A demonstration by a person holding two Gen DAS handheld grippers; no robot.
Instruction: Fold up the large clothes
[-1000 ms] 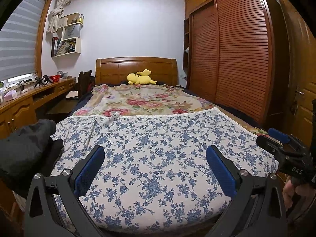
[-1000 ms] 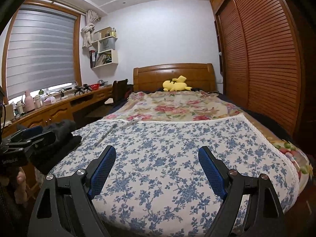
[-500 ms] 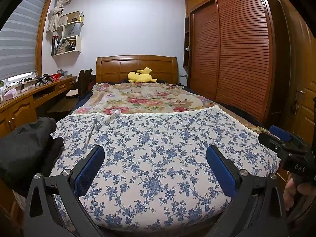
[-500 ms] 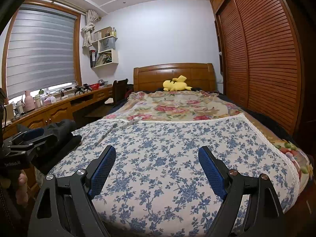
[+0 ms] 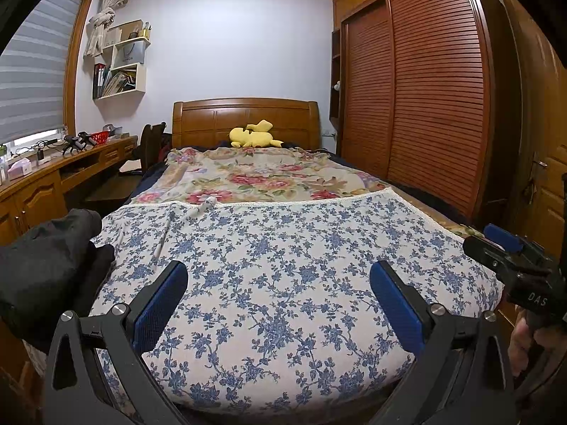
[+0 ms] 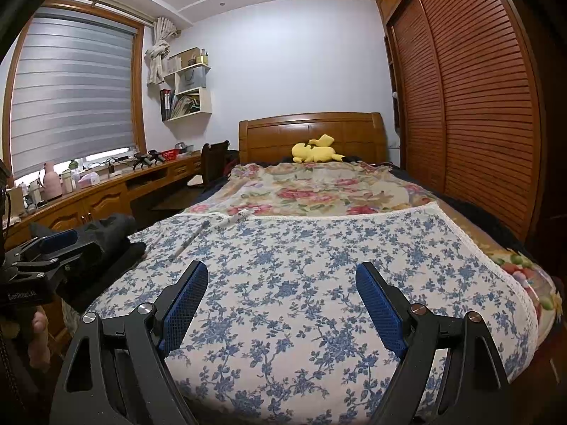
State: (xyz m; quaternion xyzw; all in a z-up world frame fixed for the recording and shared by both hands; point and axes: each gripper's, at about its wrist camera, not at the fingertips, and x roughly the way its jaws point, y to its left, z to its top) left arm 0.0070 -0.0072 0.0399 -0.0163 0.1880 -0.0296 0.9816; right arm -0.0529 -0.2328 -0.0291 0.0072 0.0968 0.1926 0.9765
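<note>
Bedroom, seen from the foot of a bed (image 5: 418, 191) with a wooden headboard (image 5: 244, 117). A rose-patterned coverlet (image 5: 255, 180) covers the far half of the bed; a blue-flowered white cloth (image 5: 283, 265) with a lace edge lies flat over the near half, its far edge crossing the coverlet. A yellow plush toy (image 5: 253, 135) sits against the headboard.

Right of the bed: a slatted wooden wardrobe (image 5: 425, 99) running along the wall. Left of the bed: a long wooden worktop (image 6: 106, 191) under a window with a grey blind (image 6: 71, 95), carrying bottles, a red basket and small clutter; a chair (image 6: 212, 159) stands at its far end; white wall shelves (image 6: 187, 85) with books hang above.

Task item — a dark garment (image 5: 46, 258), bunched in a heap at the near left corner of the bed, partly on the blue-flowered cloth.

Left gripper (image 5: 278, 301): jaws wide apart, nothing between them, held above the near end of the flowered cloth; the dark garment lies just left of its left jaw, apart from it.

Right gripper (image 6: 281, 299): jaws likewise wide apart and empty, over the same cloth — the garment lies well to its left, behind the left gripper as seen in the right wrist view.
</note>
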